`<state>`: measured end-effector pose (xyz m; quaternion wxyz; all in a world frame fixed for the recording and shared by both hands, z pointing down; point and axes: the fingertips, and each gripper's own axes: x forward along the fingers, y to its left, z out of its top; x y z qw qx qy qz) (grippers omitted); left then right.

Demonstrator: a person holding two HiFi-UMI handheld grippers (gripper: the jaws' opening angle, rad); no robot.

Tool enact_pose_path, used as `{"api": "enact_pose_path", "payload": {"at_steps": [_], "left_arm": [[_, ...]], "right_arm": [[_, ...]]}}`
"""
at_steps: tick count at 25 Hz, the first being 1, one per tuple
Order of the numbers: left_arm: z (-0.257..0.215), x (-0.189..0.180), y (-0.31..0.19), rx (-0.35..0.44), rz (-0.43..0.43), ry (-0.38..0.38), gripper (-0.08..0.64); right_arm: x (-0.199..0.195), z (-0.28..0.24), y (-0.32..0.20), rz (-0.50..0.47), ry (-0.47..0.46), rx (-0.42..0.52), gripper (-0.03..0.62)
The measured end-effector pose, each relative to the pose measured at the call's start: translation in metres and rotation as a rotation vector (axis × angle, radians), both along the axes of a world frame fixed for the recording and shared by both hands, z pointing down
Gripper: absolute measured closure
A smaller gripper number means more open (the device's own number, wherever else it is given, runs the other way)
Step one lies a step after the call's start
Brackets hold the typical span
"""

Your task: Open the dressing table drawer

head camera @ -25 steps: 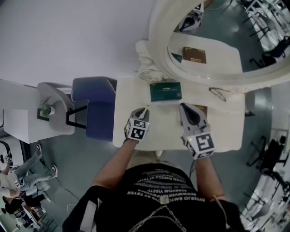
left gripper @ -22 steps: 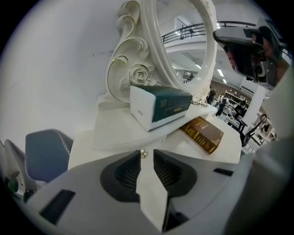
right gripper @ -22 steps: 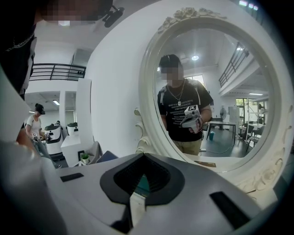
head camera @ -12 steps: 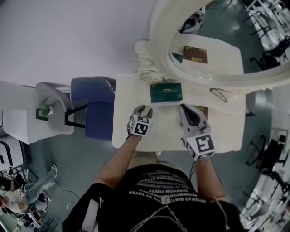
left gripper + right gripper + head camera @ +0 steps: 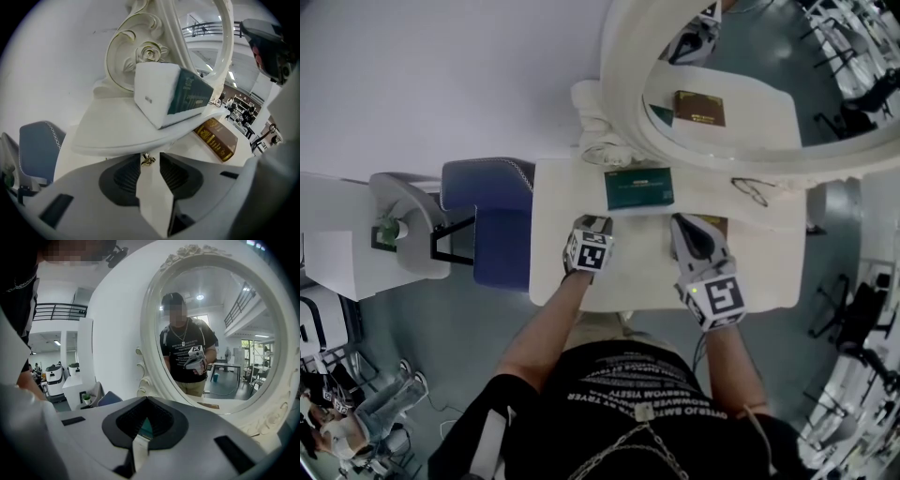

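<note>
Blue chair [image 5: 487,220] stands beside the table's left end, clear of the work.

Left gripper [image 5: 150,165] is below the front edge of the dressing table [image 5: 647,272], angled downward. Its jaws are apart, with the small brass knob [image 5: 148,160] between the tips and neither pad pressing on it. The drawer front [image 5: 151,187] shows pale behind the knob and looks closed.

- Risk: the knob is tiny and rounded. Closing off-centre would likely pinch its edge and slip off on the pull.
- Risk: a downward-slanted pull could bind the drawer instead of sliding it.

Green box [image 5: 638,187] sits on top, above the knob. A jerky pull might jolt it.

Right gripper [image 5: 146,401] is over the tabletop, jaws together and holding nothing, so it is not bracing the table, which may shift.

Glasses [image 5: 754,190] are far right and could slide if the table is jolted.
</note>
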<state>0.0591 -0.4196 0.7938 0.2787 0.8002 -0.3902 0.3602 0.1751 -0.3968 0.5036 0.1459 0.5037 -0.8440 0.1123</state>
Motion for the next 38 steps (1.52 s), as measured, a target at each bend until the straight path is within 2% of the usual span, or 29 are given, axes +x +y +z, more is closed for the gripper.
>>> {"api": "enact_pose_path", "payload": {"at_steps": [7, 11, 17, 22, 29, 38], "left_arm": [[0.004, 0.000, -0.006, 0.019, -0.049, 0.001, 0.465], [0.003, -0.002, -0.003, 0.015, -0.035, -0.025, 0.468], [0.004, 0.000, 0.008, -0.005, -0.025, -0.023, 0.469], [0.005, -0.001, 0.008, 0.018, -0.021, -0.026, 0.469], [0.003, -0.002, 0.022, -0.009, -0.019, -0.033, 0.469], [0.006, -0.007, 0.031, -0.004, -0.022, -0.046, 0.469]], "right_arm": [[-0.001, -0.001, 0.005, -0.004, 0.003, 0.010, 0.589], [0.000, 0.000, 0.010, -0.001, 0.010, 0.006, 0.590], [-0.004, -0.010, 0.014, -0.007, 0.000, 0.025, 0.589], [0.002, -0.012, 0.019, 0.001, 0.011, 0.034, 0.589], [0.003, -0.016, 0.028, 0.003, 0.018, 0.050, 0.589], [0.000, -0.020, 0.036, -0.012, 0.025, 0.068, 0.589]]}}
